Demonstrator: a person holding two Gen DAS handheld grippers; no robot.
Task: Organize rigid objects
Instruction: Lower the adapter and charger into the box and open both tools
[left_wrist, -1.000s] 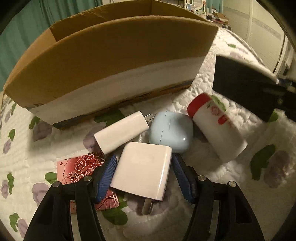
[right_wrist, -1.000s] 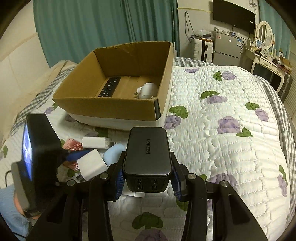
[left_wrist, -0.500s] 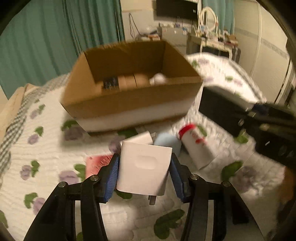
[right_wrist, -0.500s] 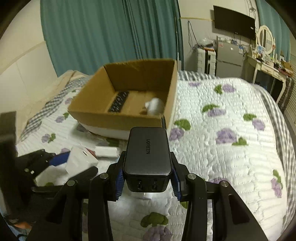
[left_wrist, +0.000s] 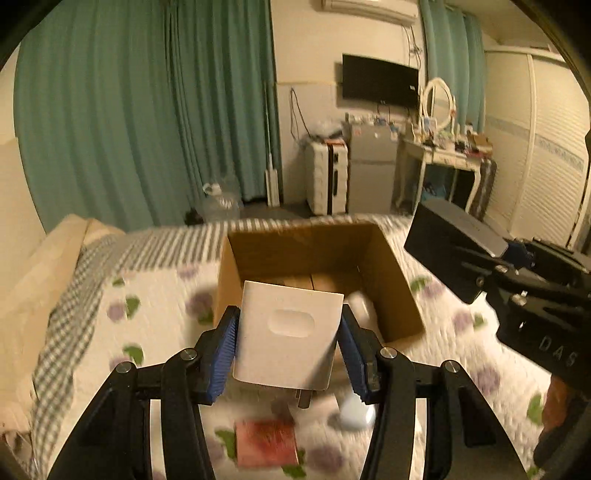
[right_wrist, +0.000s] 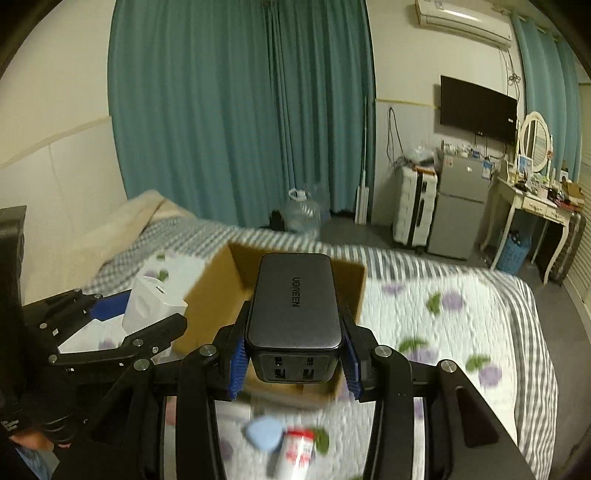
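I have the left tool (left_wrist: 288, 339) clamped across the flat sides of the white charger (left_wrist: 288, 334) and the right tool (right_wrist: 293, 354) clamped likewise on the heavier-looking black charger (right_wrist: 295, 310), both rigid, smooth-cased, above the cardboard box (left_wrist: 391, 266).

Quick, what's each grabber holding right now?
Left gripper: closed on the white charger.
Right gripper: closed on the black UGREEN charger.
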